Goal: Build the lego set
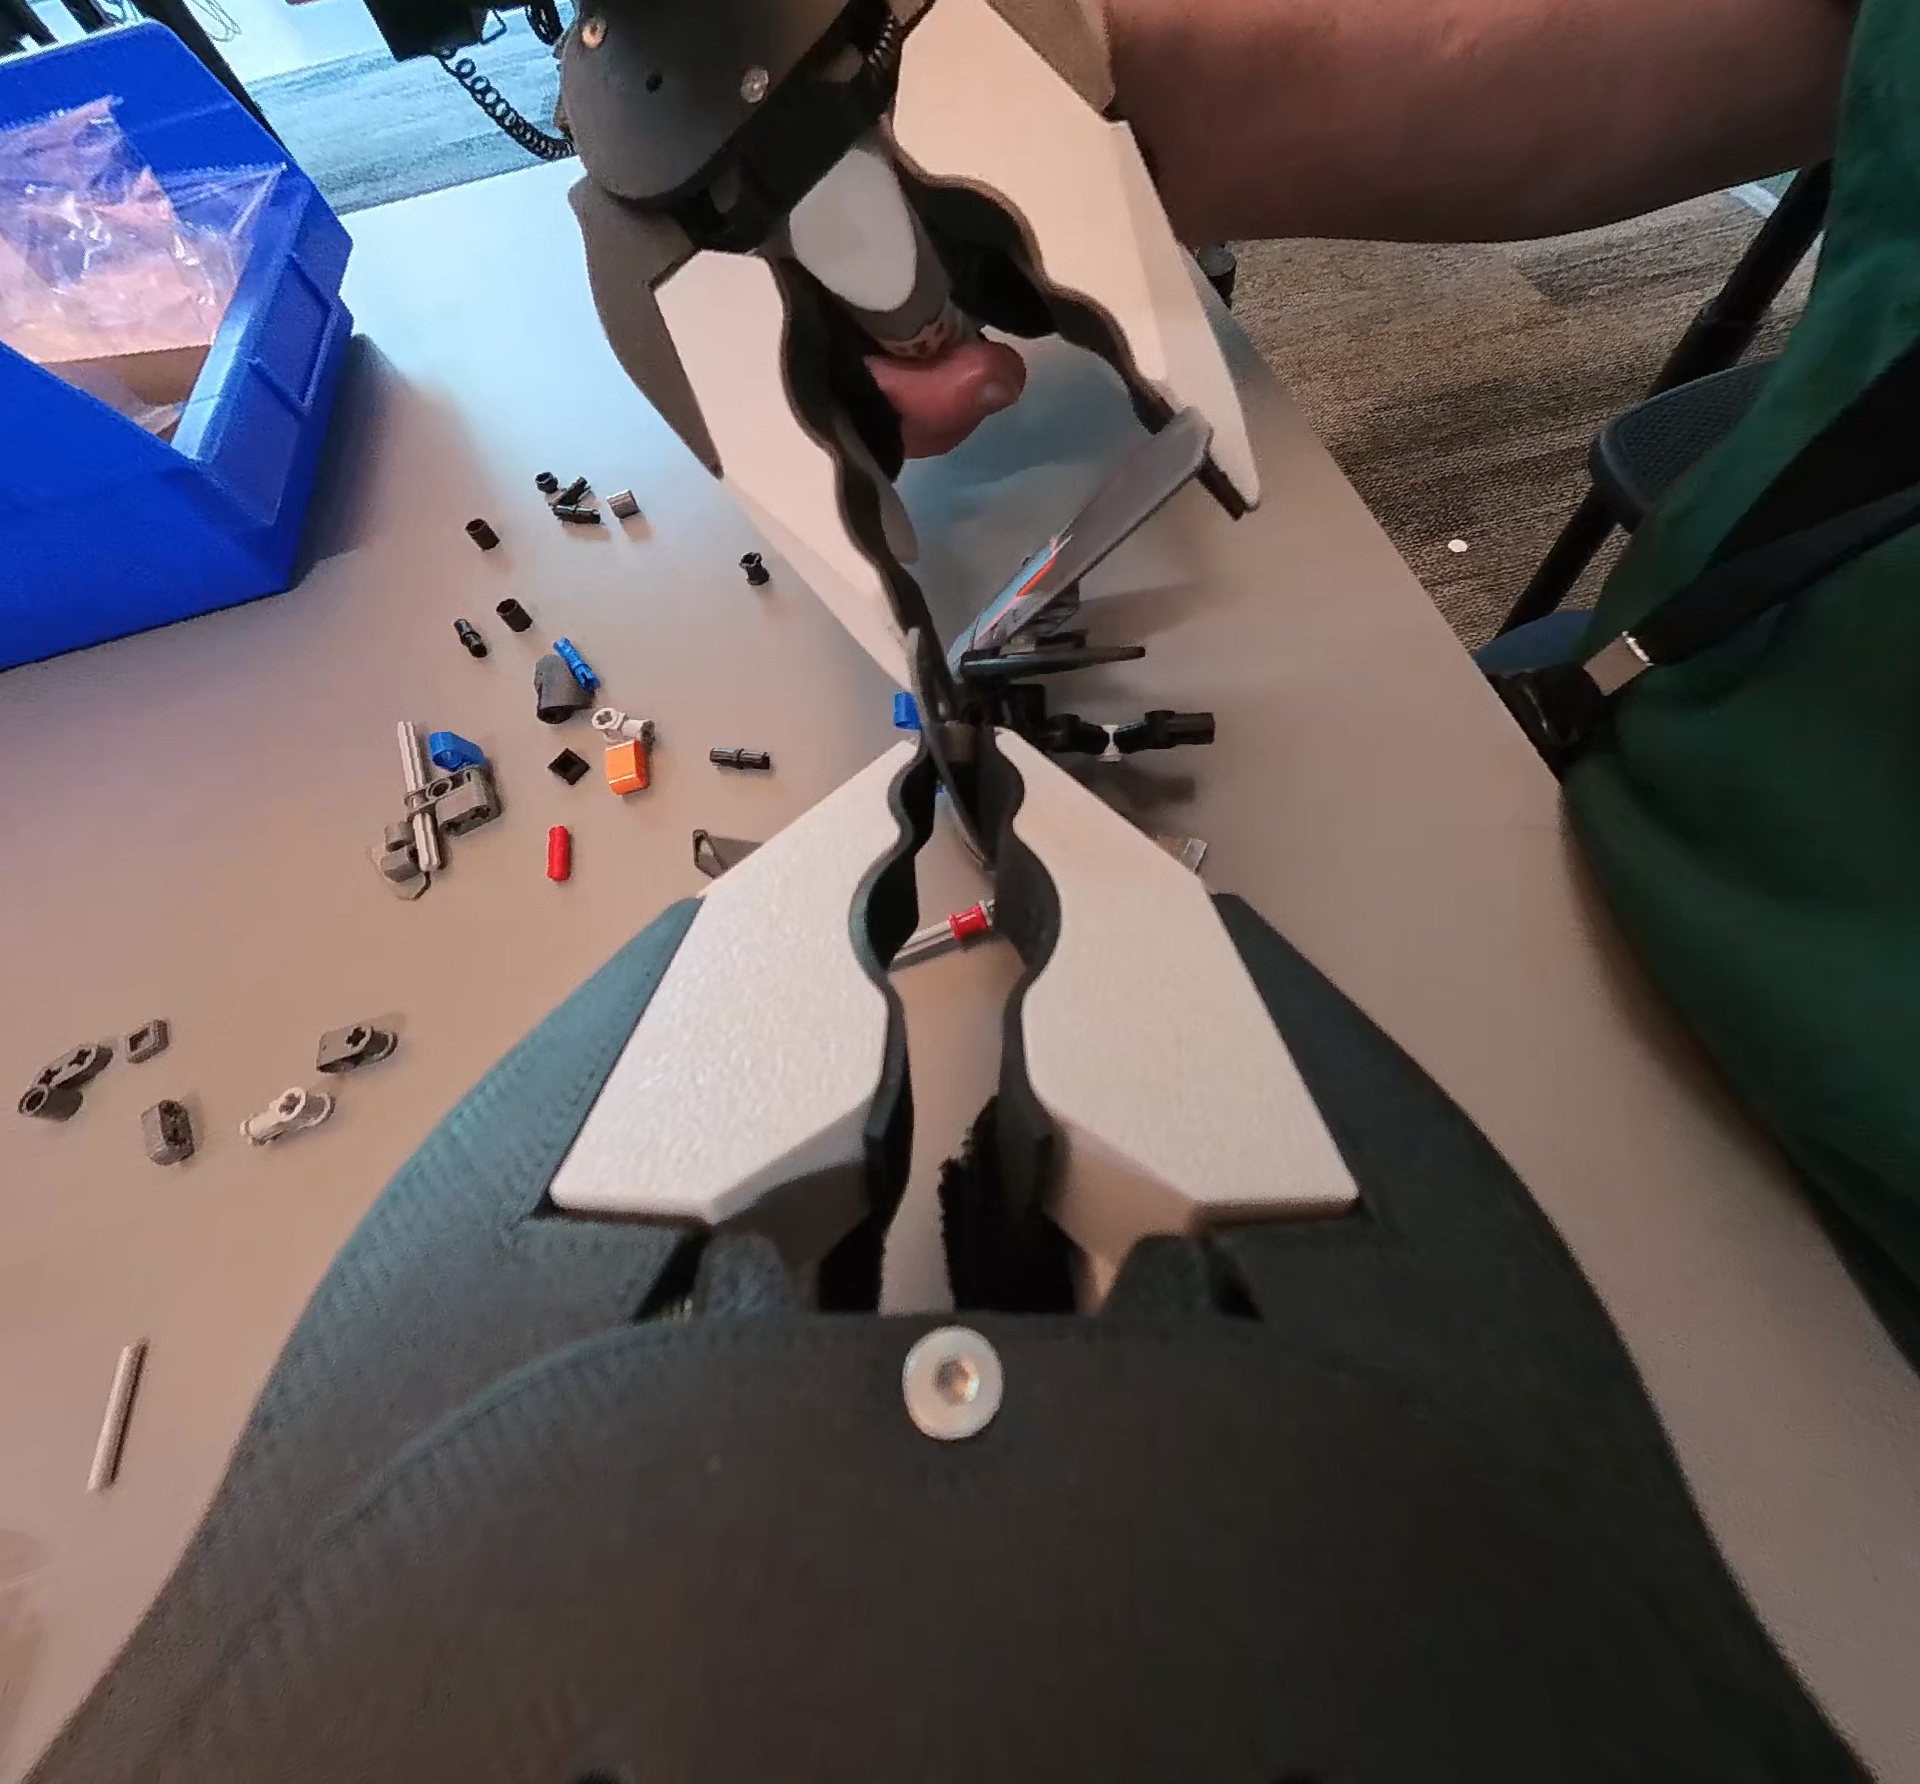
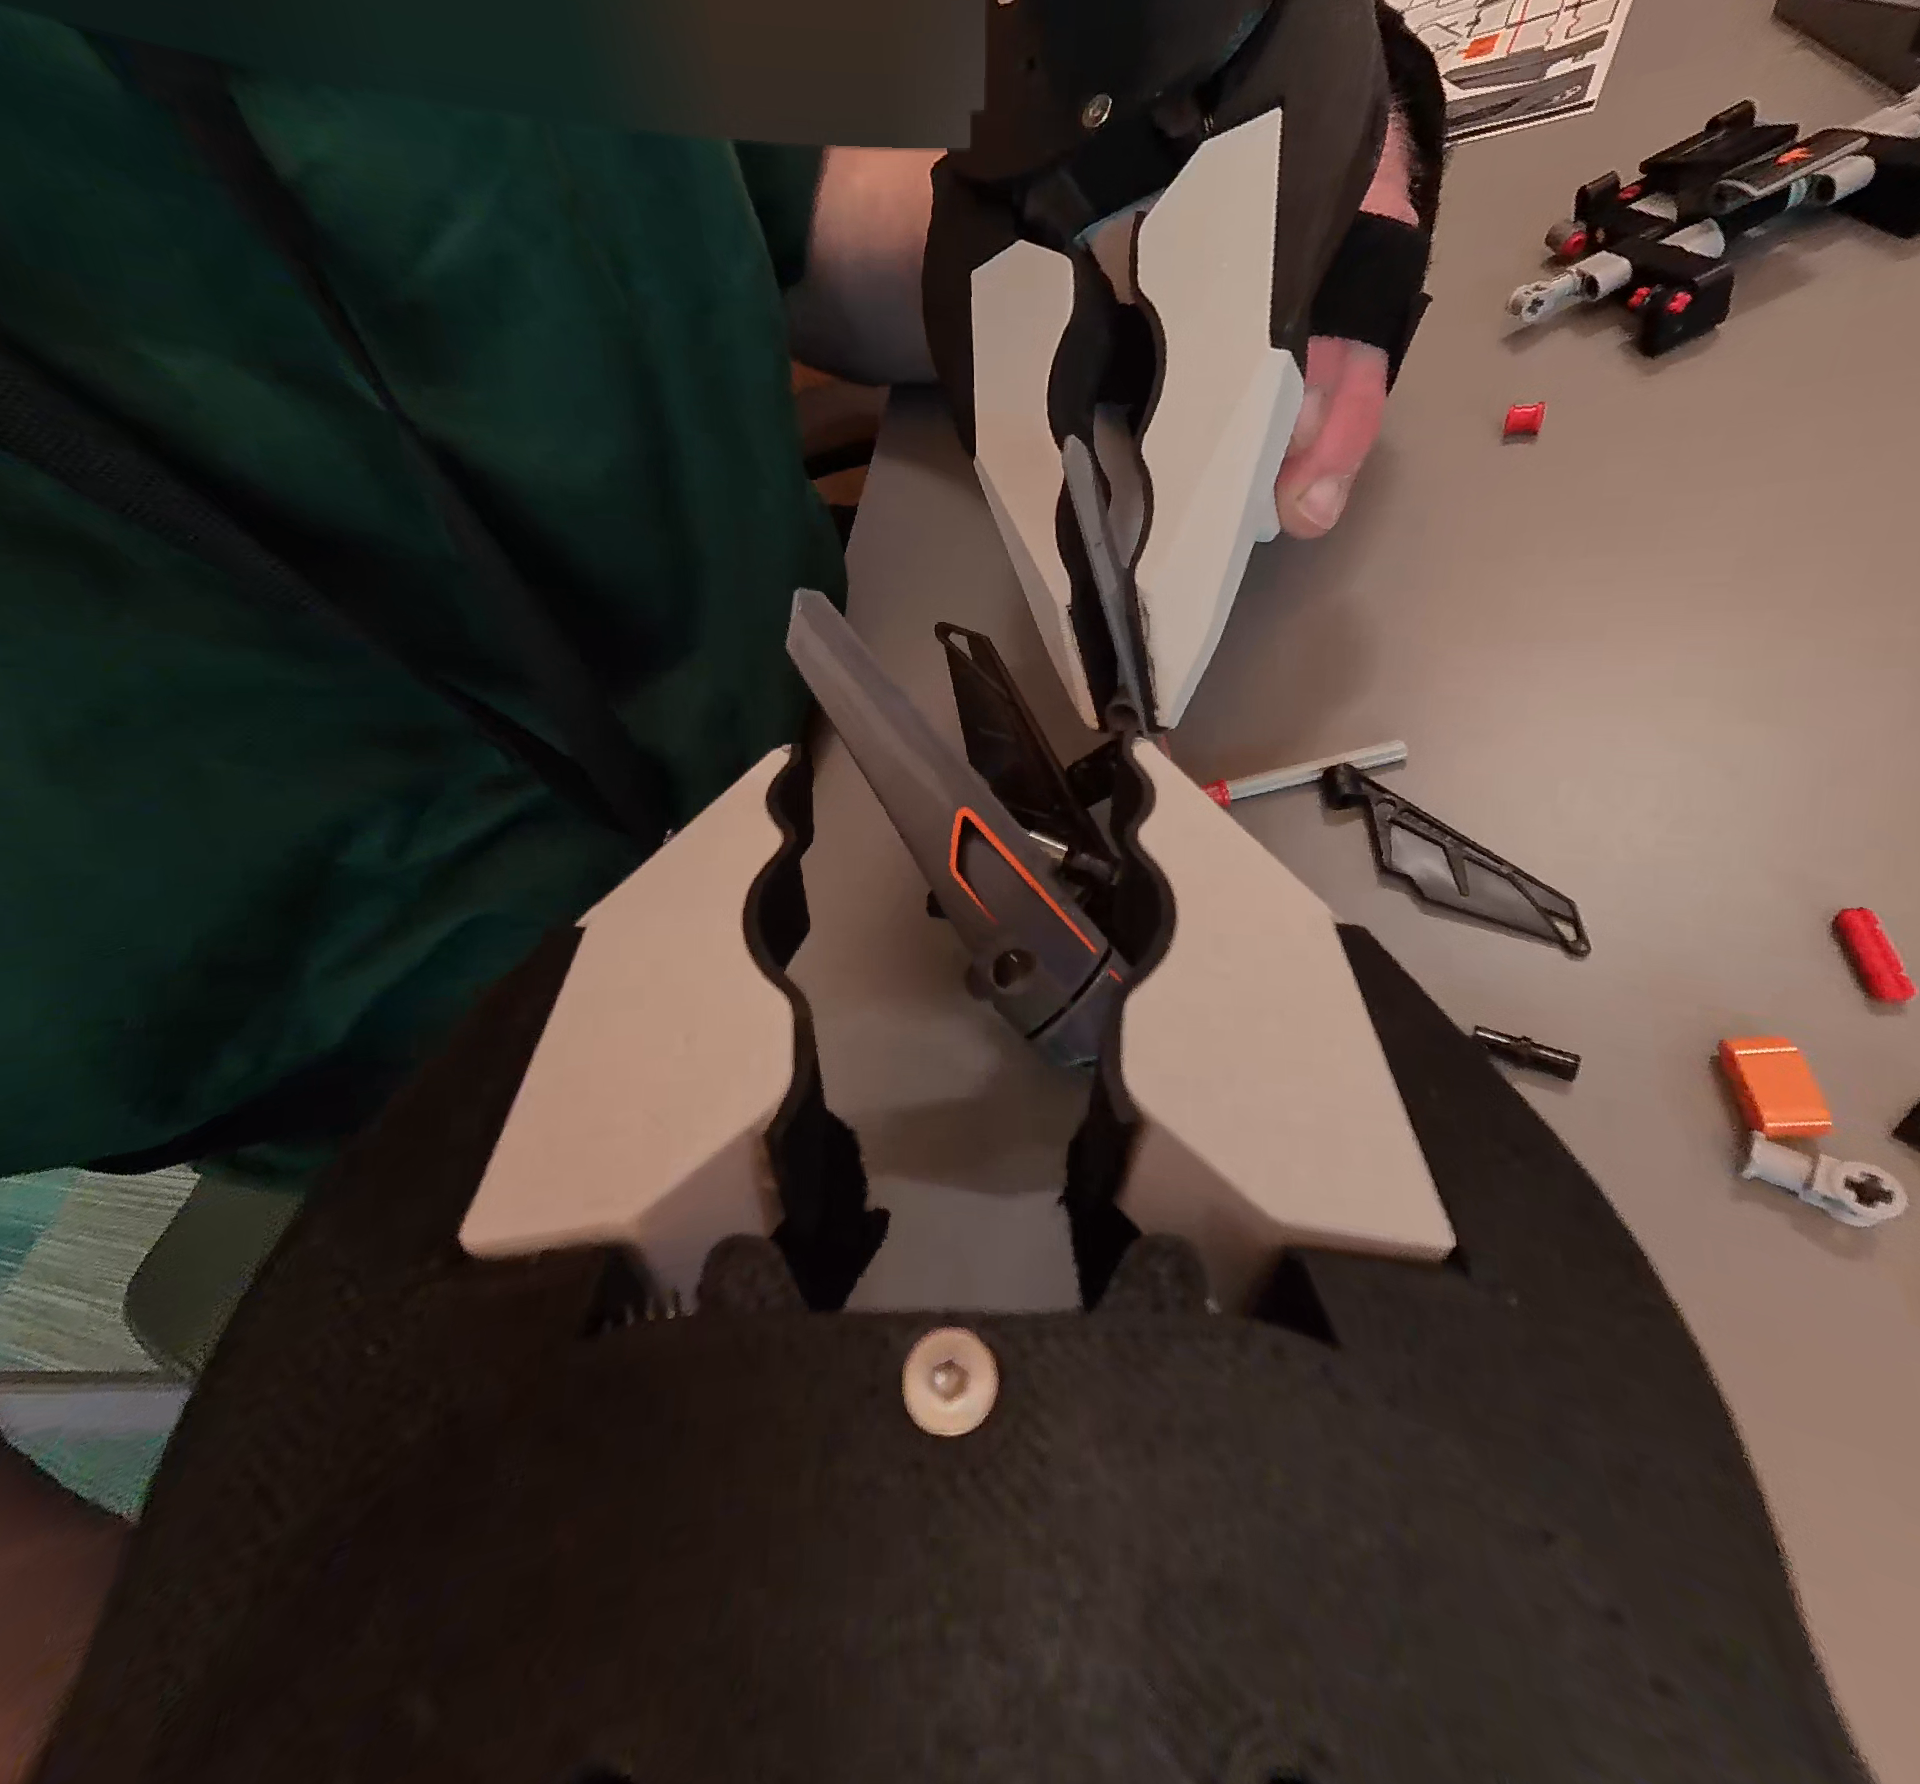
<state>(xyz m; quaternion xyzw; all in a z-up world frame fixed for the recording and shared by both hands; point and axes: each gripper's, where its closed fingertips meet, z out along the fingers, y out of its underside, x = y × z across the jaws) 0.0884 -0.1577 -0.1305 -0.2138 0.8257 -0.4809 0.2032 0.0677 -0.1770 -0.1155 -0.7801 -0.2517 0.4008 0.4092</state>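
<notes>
A lego sub-assembly, a grey panel with orange stripes [image 2: 935, 799] on black parts, stands tilted on the table near its front edge. It also shows in the left wrist view [image 1: 1081, 560]. My right gripper [image 2: 963, 752] is open, its jaws straddling the panel, which rests against the right finger. My left gripper [image 1: 954, 747] is shut on a thin dark grey piece [image 2: 1101, 571] and holds its tip at the black parts of the assembly. The two grippers face each other tip to tip, as seen in the left wrist view for the right gripper [image 1: 1075, 571] and in the right wrist view for the left gripper [image 2: 1124, 721].
A blue bin [image 1: 135, 363] with plastic bags stands at the back left. Several small loose pieces [image 1: 520, 716] lie beside it. A black lattice panel [image 2: 1455, 861], an orange tile [image 2: 1771, 1090], a sticker sheet [image 2: 1527, 9] and a part-built model [image 2: 1714, 207] lie on the table. A person in green sits close. From either gripper's tips it is about 11 centimeters to the orange tile [image 2: 1771, 1090]. The left camera catches it too, in the left wrist view [image 1: 625, 756].
</notes>
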